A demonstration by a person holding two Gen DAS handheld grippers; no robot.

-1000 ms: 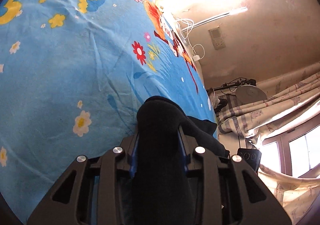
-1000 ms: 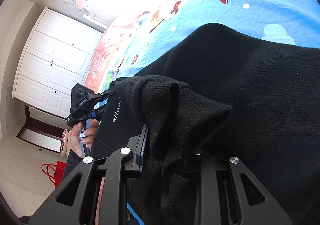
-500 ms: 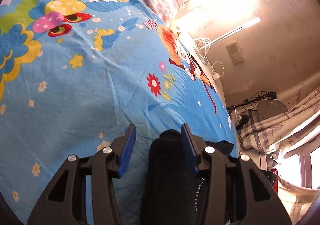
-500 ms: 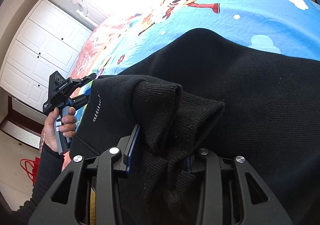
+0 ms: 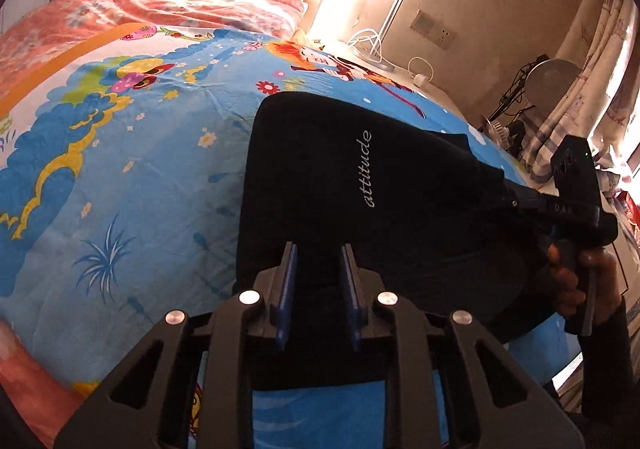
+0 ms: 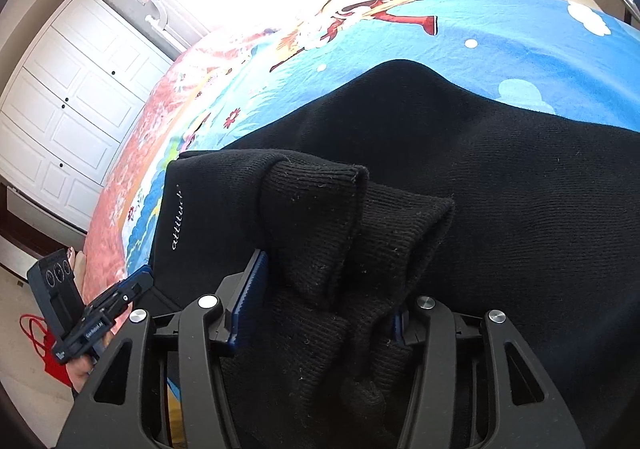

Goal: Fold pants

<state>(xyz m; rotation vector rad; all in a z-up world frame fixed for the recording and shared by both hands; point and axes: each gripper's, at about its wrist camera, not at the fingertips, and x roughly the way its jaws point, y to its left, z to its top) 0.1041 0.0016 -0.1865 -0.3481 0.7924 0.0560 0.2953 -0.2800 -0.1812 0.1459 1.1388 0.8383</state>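
Observation:
Black pants [image 5: 352, 177] with white "attitude" lettering lie folded over on a blue cartoon bedsheet [image 5: 120, 177]. My left gripper [image 5: 318, 273] hovers over the near edge of the pants with its blue pads apart and nothing between them. My right gripper [image 6: 324, 289] holds the bunched ribbed cuffs of the pants [image 6: 360, 217] between its jaws, over the wider black cloth [image 6: 520, 177]. The right gripper also shows in the left wrist view [image 5: 568, 205], at the pants' right end. The left gripper shows at lower left in the right wrist view [image 6: 120, 297].
The bed has a pink quilt [image 5: 100, 9] at its head. A nightstand with white cables and a charger [image 5: 420, 77] stands beyond the bed. White wardrobe doors [image 6: 68, 97] are off the bed's far side. A red bag [image 6: 44, 349] sits on the floor.
My left gripper has let go of the black cloth, opened, and drawn back, so the folded pants now lie on the sheet. My right gripper keeps its hold on the cuffs.

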